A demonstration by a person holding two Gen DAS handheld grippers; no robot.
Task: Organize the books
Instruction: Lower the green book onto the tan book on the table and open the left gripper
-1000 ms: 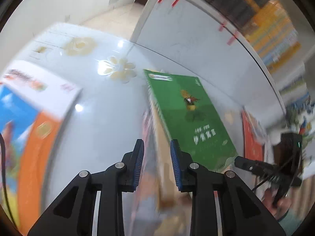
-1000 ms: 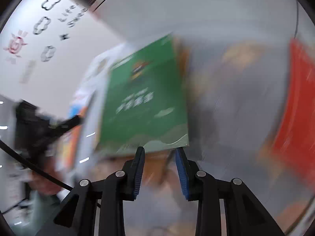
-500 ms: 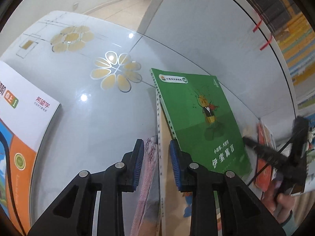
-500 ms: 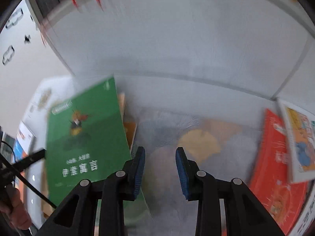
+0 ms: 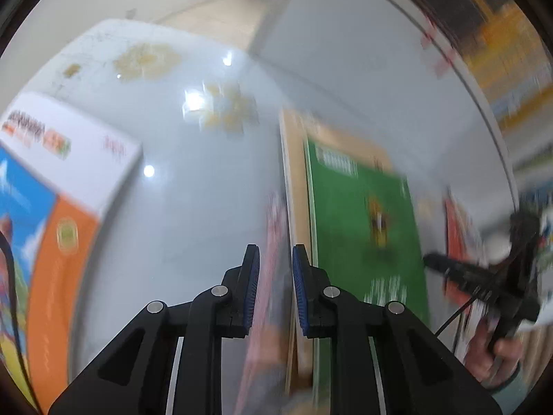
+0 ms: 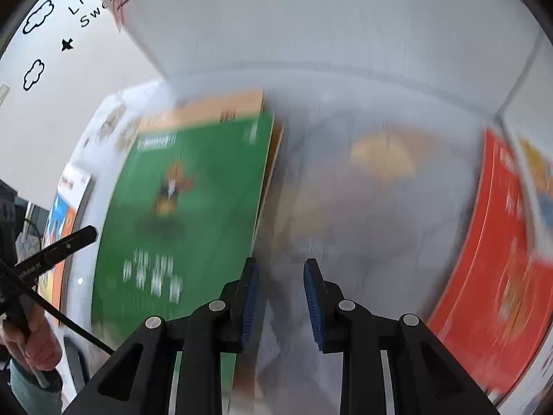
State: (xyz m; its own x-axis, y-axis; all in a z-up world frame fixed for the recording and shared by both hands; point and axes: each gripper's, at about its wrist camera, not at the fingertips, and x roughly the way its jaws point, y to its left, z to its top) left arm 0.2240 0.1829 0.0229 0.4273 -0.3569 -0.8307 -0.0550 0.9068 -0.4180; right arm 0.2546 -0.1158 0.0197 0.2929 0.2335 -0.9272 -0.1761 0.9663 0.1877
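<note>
A green book point(image 5: 363, 224) point(image 6: 193, 200) lies on a tan-orange book point(image 5: 293, 173) point(image 6: 207, 107) on the glossy white table point(image 5: 172, 224). A thin pink book point(image 5: 273, 214) stands on edge beside them. My left gripper point(image 5: 275, 256) points down over this stack's left edge. Its jaws are closing, with the pink cover and the tan book's edge between the pads. My right gripper point(image 6: 281, 269) hangs just right of the green book, jaws drawn to a narrow gap with nothing between them. Both views are blurred.
A white, blue and orange book point(image 5: 52, 207) lies at the left. A red book point(image 6: 494, 259) and an illustrated one point(image 6: 539, 180) lie at the right. A white panel point(image 5: 363, 69) rises behind the table, with shelves of books point(image 5: 501, 52) beyond. A hand point(image 6: 31, 342) holds the left gripper's handle.
The left jaws have narrowed on the books' edge, and the tan book now shows past the green one's top. The right gripper has swung left toward the green book, its jaws narrower.
</note>
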